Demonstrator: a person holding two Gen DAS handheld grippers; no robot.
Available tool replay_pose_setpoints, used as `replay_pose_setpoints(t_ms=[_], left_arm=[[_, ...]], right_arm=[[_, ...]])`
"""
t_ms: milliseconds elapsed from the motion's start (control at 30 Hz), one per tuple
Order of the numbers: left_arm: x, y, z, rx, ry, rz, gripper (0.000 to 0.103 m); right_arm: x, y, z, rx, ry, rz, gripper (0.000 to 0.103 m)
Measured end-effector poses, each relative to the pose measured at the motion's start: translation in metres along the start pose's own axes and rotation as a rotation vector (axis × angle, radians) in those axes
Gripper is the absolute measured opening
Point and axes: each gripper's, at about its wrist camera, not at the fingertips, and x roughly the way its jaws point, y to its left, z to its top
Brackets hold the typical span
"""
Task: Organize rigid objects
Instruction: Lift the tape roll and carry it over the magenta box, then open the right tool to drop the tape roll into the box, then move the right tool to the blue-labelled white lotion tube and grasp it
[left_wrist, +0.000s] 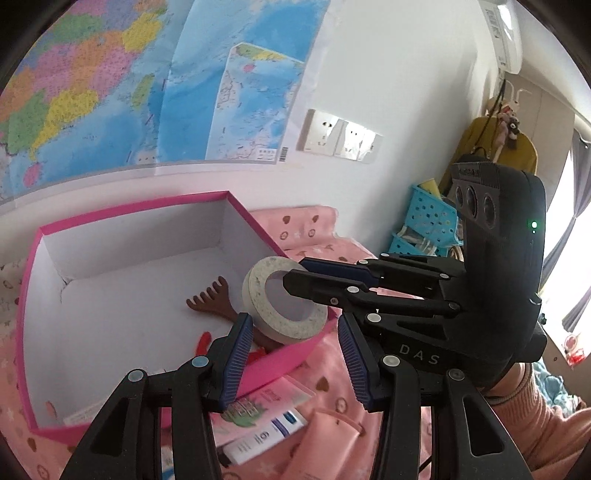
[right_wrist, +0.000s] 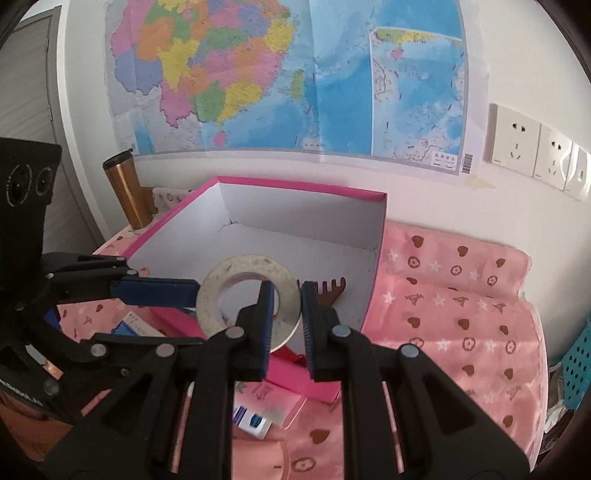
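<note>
Pink card walls frame the open box (left_wrist: 33, 280) on your left, its white floor bare at that end. Further right inside it lies a brown comb-like rake (left_wrist: 210, 301), its handle hidden under the tape roll (left_wrist: 284, 306). Your left hand-held gripper (left_wrist: 295, 363) hangs spread apart over the box's near wall, holding nothing. Your right hand-held gripper (right_wrist: 286, 325) pinches the tape roll's rim above the box, one finger through the hole. Below, a tube (left_wrist: 266, 435) and pink packets lie half covered by the fingers, their print unreadable.
</note>
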Motion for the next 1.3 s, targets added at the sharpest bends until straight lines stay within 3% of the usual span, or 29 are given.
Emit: replay_pose_setpoints(t_ms=[667,733,967,1300], left_arm=[[0.051,0.05,-0.003,-0.131,0.114,-0.016,0.048],[0.052,0.053,-0.004,-0.142,0.117,-0.013,0.048],[0.043,0.048,-0.008,-0.101,0.104,0.023,0.048],[-0.004,0.031,-0.017,-0.018,-0.022,0.069,0.052]], right_arm=[[0.064,-0.018,-0.002,0.017,0.183,-0.052,0.017],[0.061,-0.017,-0.002,0.019,0.174,-0.057,0.024],[0.039,-0.012,-0.003,0.03,0.111,-0.052,0.027],[-0.011,-0.012,-0.017,0.102,0.005,0.019,0.034]])
